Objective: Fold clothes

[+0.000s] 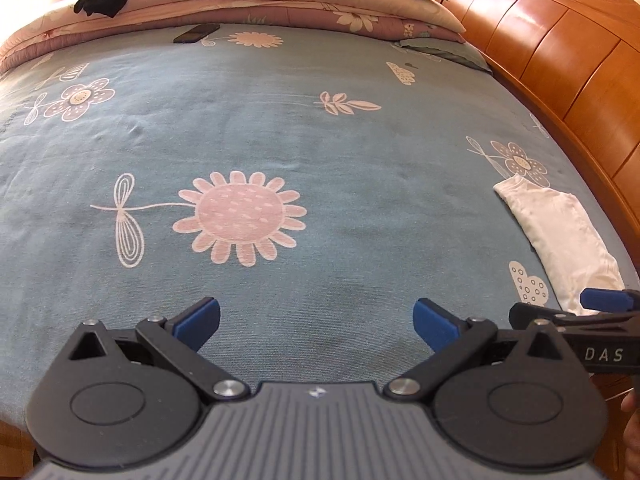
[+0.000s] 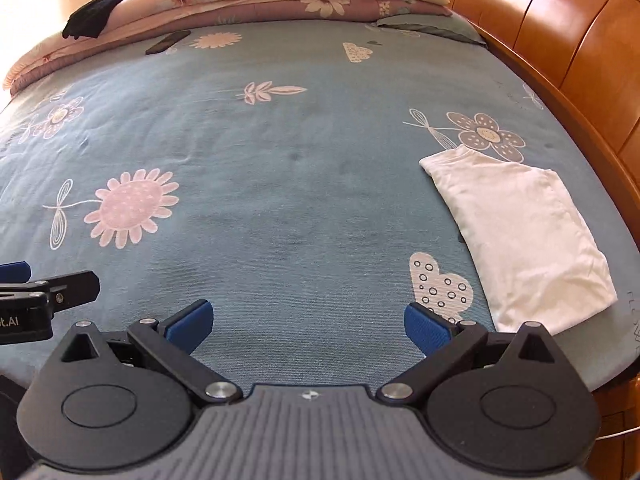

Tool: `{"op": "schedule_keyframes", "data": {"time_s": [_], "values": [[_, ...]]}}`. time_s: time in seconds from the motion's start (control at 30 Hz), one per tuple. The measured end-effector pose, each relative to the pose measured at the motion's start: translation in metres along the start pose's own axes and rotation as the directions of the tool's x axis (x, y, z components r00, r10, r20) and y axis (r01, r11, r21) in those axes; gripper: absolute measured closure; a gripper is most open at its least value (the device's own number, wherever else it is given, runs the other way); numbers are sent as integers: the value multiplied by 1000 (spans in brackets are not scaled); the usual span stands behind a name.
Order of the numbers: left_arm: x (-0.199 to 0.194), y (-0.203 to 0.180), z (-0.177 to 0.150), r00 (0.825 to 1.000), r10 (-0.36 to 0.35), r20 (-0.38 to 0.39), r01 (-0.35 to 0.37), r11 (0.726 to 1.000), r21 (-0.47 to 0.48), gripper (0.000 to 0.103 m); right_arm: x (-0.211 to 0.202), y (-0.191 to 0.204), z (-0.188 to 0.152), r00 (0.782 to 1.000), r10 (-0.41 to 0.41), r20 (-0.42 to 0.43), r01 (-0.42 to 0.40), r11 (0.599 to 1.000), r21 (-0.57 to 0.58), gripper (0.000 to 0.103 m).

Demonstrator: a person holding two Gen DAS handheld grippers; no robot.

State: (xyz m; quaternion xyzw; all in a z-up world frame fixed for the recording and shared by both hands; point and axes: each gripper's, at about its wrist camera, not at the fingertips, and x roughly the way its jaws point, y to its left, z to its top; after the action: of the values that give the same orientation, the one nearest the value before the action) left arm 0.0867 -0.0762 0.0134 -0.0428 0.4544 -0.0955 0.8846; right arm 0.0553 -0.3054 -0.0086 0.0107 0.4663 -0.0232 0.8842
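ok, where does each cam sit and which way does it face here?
Left wrist: on the left gripper, above the bed's near edge, facing the folded quilts; open fingers, right gripper's tip at right.
Right wrist: on the right gripper, same heading, set further right; open fingers, left gripper's tip at left.
Shared: blue floral sheet, folded white garment, black garment, phone, headboard.

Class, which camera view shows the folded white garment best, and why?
The right wrist view: the folded white garment lies whole on the blue bedsheet. The left wrist view shows it squeezed at the frame edge, its near end hidden by the right claw.
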Motion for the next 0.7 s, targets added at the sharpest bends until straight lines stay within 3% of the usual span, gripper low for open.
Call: {"op": "schedule_keyframes", "data": {"time_s": [0.2, 0.7], "values": [[-21, -5, -16, 1000, 11, -11, -11, 1000, -12, 1, -21, 7, -17, 1000, 19, 14, -18, 999, -34, 0], [-39, -11, -40, 999, 36, -24, -37, 998, -44, 1, -41, -22, -37, 998, 50, 40, -51, 998, 27, 0]]}}
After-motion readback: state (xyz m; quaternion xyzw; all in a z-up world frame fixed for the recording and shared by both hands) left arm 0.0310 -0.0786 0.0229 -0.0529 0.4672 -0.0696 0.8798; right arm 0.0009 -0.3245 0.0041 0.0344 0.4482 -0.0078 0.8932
